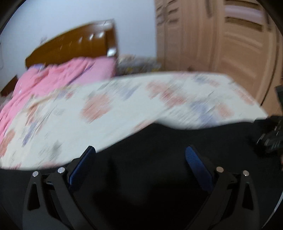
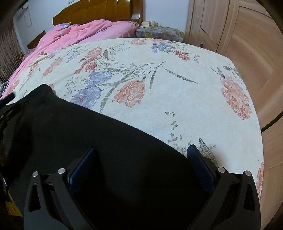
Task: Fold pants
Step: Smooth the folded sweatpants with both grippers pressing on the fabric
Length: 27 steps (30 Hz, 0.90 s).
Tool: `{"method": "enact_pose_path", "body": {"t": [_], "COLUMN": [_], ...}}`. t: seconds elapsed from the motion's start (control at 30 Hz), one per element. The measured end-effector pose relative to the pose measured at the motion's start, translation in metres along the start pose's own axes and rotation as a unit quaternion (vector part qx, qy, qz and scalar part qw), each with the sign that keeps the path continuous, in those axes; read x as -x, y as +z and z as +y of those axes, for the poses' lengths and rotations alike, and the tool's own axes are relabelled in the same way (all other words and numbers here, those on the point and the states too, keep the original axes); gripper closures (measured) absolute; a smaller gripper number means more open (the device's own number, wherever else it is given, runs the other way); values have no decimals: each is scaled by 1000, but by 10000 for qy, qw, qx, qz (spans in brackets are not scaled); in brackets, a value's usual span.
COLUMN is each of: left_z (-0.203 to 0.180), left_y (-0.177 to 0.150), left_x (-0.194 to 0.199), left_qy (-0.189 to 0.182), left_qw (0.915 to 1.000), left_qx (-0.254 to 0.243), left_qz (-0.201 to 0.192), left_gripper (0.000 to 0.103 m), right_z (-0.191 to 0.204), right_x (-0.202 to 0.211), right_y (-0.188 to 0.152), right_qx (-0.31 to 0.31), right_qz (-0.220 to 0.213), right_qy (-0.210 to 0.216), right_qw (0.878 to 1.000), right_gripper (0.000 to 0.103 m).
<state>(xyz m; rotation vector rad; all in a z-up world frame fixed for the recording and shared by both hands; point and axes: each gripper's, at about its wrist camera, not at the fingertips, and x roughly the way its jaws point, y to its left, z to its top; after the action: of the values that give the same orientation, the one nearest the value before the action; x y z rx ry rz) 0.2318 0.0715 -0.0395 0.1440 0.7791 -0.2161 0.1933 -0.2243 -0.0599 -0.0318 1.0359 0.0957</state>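
**A:** ok so what's the biggest thing ahead of the tongs? Looks like a flat cream sheet printed with coral and lilac flowers (image 2: 159,92), slightly nubby weave, rounded off at its far right corner.

**B:** yep, it runs out in front of both tongs. Past its far edge, left of the tongs, there's a rumpled pink quilt (image 2: 84,31), puffy and creased, and behind that a glossy brown wooden headboard (image 2: 95,12). Off to the right, pale wooden panelled wardrobe doors (image 2: 230,26). Left wrist view is badly motion-blurred, so the print there is just smears.

**A:** and the pants?

**B:** matte black fabric pants (image 2: 99,141), soft, no sheen, lying on the sheet right under and between the fingers of both tongs. Their edge runs as a wavy diagonal across the sheet, with a rounded hump at the far left in the right wrist view.

**A:** tongs?

**B:** left gripper (image 1: 140,152): blue ribbed pads (image 1: 198,166) spread wide, nothing pinched, black cloth behind the gap. Right gripper (image 2: 141,152): same deal, splayed apart over the pants, right finger at the cloth's edge.
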Motion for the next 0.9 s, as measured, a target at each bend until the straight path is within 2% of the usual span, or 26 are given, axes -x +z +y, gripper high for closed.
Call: {"method": "enact_pose_path", "body": {"t": [0.07, 0.1, 0.17, 0.2, 0.3, 0.37, 0.43, 0.5, 0.57, 0.63, 0.67, 0.7, 0.8, 0.9], "left_z": [43, 66, 107, 122, 136, 128, 117, 120, 122, 126, 128, 129, 129, 130], "left_y": [-22, -33, -53, -62, -74, -73, -70, -71, -72, -73, -72, -72, -73, -73], "left_x": [-1, -1, 1, 0, 9, 5, 1, 1, 4, 3, 1, 1, 2, 1], "left_qy": [510, 621, 508, 448, 102, 300, 540, 464, 395, 452, 477, 466, 441, 443], "left_qw": [9980, 9959, 9900, 9863, 9864, 9878, 9895, 9888, 9887, 9889, 9889, 9888, 9890, 9890], "left_qx": [245, 515, 1143, 1389, 1572, 1421, 1158, 1257, 1308, 1260, 1242, 1248, 1251, 1253], "left_qz": [277, 420, 651, 762, 470, 564, 673, 658, 620, 651, 667, 666, 654, 650], "left_gripper": [2, 2, 2, 2, 2, 2, 1, 1, 2, 1, 1, 1, 1, 1], "right_z": [7, 15, 35, 58, 109, 142, 173, 195, 216, 221, 212, 204, 186, 168], "right_x": [4, 8, 16, 22, 22, 17, 20, 30, 39, 32, 34, 33, 37, 47], "right_y": [2, 3, 7, 10, 11, 6, -8, -25, -49, -65, -69, -69, -70, -73], "right_qx": [29, 57, 169, 359, 827, 1188, 1599, 1930, 2481, 2836, 2658, 2512, 2464, 2356], "right_qz": [17, -28, -190, -300, -248, -43, 26, -20, -45, 8, -132, -86, -54, -90], "right_qy": [-258, -513, -651, -294, 450, 747, 965, 1367, 1664, 1373, 1500, 1535, 1206, 1161], "right_qw": [9997, 9987, 9976, 9985, 9952, 9901, 9824, 9716, 9543, 9491, 9522, 9557, 9616, 9648], "right_gripper": [5, 5, 5, 5, 5, 5, 5, 5, 5, 5, 5, 5, 5, 5]}}
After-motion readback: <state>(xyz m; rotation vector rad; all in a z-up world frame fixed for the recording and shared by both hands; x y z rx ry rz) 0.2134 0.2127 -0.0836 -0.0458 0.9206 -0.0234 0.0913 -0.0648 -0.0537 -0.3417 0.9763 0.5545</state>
